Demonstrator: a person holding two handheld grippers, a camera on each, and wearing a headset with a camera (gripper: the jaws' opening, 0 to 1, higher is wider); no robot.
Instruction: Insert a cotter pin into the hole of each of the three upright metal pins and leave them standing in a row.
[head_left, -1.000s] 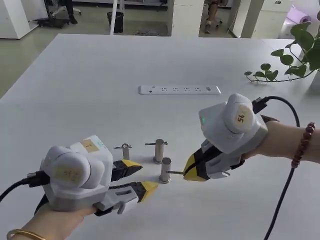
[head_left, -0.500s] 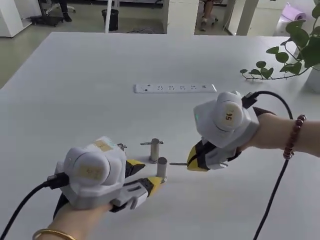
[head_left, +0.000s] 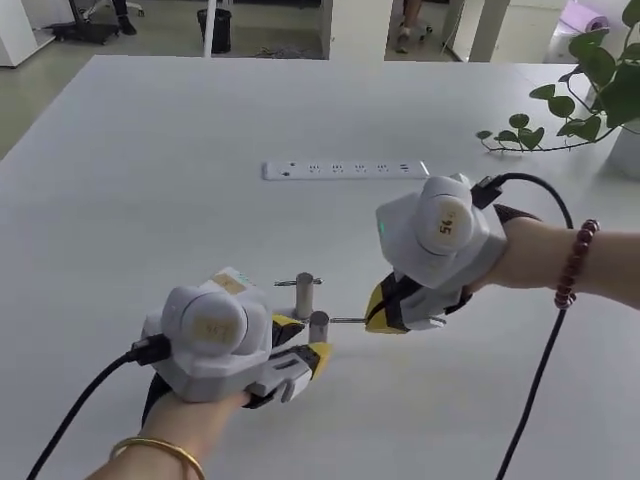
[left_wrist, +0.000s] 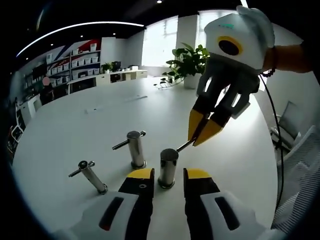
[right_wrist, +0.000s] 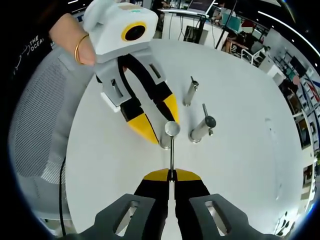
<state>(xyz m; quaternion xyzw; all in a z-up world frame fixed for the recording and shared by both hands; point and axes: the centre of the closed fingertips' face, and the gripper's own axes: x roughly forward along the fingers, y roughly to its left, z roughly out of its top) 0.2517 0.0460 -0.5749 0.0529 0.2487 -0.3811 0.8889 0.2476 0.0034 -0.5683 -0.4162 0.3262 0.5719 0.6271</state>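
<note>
Three upright metal pins stand on the white table. The nearest pin (head_left: 319, 327) (left_wrist: 169, 167) (right_wrist: 170, 132) has bare sides and stands between the jaws of my open left gripper (head_left: 308, 337) (left_wrist: 169, 173), with a gap on each side. My right gripper (head_left: 375, 322) (right_wrist: 171, 175) is shut on a thin cotter pin (head_left: 347, 320) (left_wrist: 184, 146) (right_wrist: 171, 155), held level with its tip at the top of that pin. A second pin (head_left: 304, 293) (left_wrist: 135, 148) has a cotter pin through it. The third pin (left_wrist: 91, 176) (right_wrist: 190, 91) also carries one and looks tilted.
A white power strip (head_left: 345, 170) lies further back on the table (head_left: 150, 180). A potted plant (head_left: 590, 90) trails leaves at the far right. Black cables run from both grippers toward the near edge.
My left gripper has moved forward and right, so its jaws now stand either side of the nearest pin. The right gripper keeps the cotter pin at that pin's top. The head camera has shifted.
</note>
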